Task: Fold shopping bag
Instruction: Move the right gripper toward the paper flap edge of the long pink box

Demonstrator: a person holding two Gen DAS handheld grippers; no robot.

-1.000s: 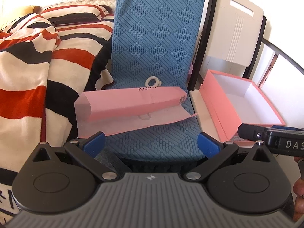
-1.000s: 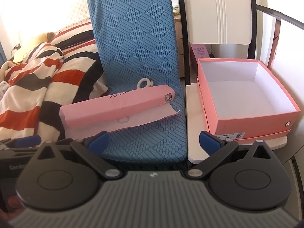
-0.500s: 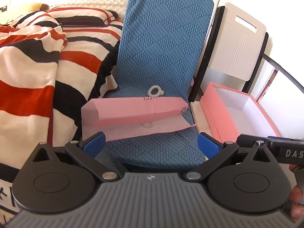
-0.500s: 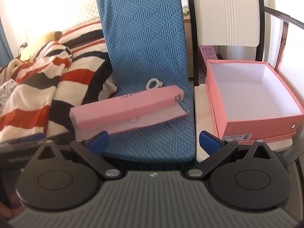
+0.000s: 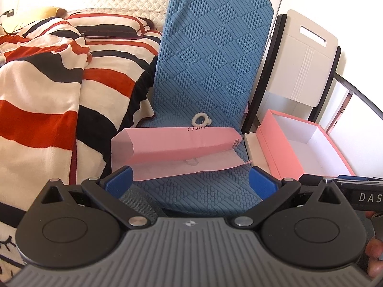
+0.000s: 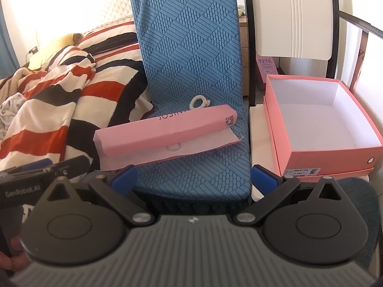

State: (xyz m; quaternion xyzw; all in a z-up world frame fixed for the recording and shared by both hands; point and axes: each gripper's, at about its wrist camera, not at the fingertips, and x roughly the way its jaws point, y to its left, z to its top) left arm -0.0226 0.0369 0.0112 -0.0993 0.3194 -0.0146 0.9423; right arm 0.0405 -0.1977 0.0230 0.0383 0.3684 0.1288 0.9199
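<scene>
both the left gripper (image 5: 190, 181) and right gripper (image 6: 194, 179) hover level, jaws spread wide and empty, short of the pink shopping bag (image 5: 182, 142), which lies folded lengthwise across the blue chair cushion (image 5: 210, 71), long axis left-right, bare cushion in front, pink box (image 6: 320, 117) beside.

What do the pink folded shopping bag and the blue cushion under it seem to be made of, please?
The pink folded shopping bag looks like matte paper: it holds sharp creases and carries printed lettering and a code square. The blue cushion looks like knitted or embossed fabric, matte, with raised diamond panels of dots and ribs; which of the two I cannot tell.
</scene>
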